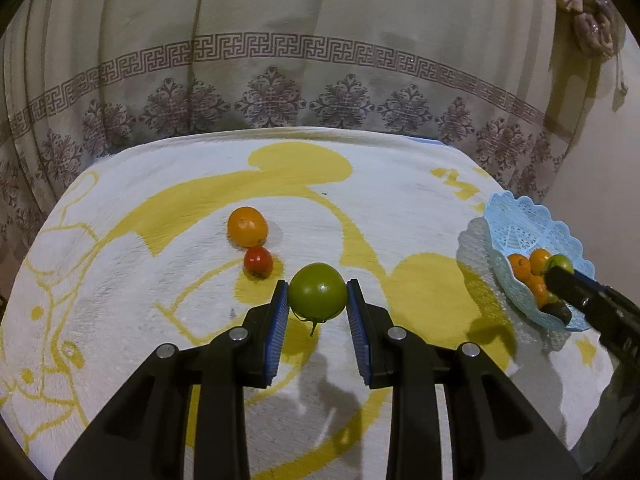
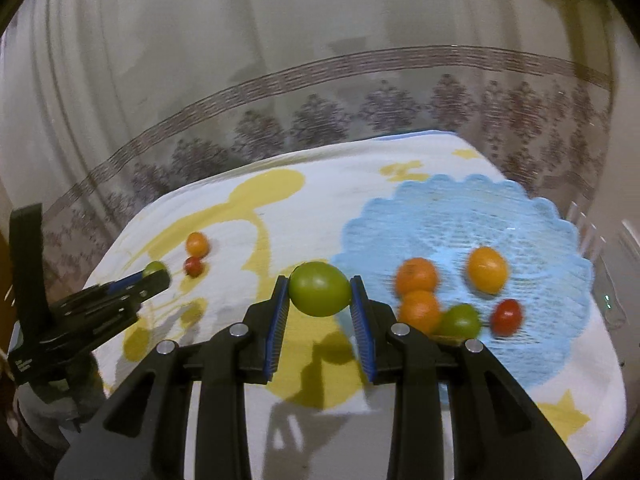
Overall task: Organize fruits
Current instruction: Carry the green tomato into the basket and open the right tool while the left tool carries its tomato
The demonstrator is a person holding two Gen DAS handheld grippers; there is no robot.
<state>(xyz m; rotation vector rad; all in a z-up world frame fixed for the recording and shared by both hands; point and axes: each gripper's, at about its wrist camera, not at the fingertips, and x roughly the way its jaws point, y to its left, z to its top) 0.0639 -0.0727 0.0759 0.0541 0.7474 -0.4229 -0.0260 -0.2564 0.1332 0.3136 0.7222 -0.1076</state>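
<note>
Fruit status, left to right: orange (image 1: pixel 247 226) and red tomato (image 1: pixel 258 261) sit on the cloth (image 1: pixel 120 280) at 11 o'clock of left gripper (image 1: pixel 318 300), clamped on a green tomato (image 1: pixel 317 295). Right gripper (image 2: pixel 319 298) grips another green one (image 2: pixel 319 289), basket (image 2: pixel 460 216) at 2 o'clock. Round, smooth, likely bruisable: pinch across the widest part, lightly.

A white cloth (image 1: pixel 400 208) with yellow cartoon shapes is covering the worktop. Behind it, a pale curtain (image 1: pixel 280 40) with a patterned purple border is hanging in folds, and a fabric tie-back (image 1: pixel 588 20) is dangling at its right edge.
</note>
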